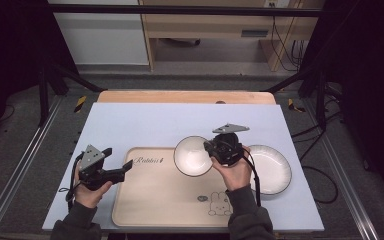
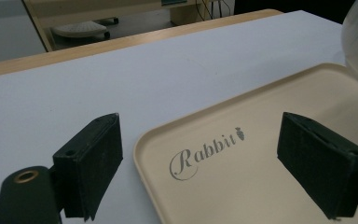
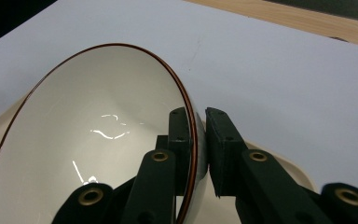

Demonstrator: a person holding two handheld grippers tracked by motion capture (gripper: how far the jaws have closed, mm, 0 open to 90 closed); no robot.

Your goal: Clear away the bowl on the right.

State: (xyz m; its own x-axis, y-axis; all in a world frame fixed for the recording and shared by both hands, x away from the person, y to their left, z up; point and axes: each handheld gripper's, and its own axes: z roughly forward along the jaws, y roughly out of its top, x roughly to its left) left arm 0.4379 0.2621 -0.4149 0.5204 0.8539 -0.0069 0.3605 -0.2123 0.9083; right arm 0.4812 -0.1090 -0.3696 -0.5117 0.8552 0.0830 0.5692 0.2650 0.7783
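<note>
The right claw pinches the rim of a white bowl, holding it tilted above the tray's upper right corner. The left claw, spread wide and empty, waits at the tray's upper left.

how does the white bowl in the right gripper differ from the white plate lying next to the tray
The deep white bowl with a thin brown rim line is pinched at its rim by the right gripper over the beige tray; the shallow white plate lies untouched on the pale blue table cover, right of the tray. The bowl looks smaller across than the plate. Both are round, white and empty.
</note>
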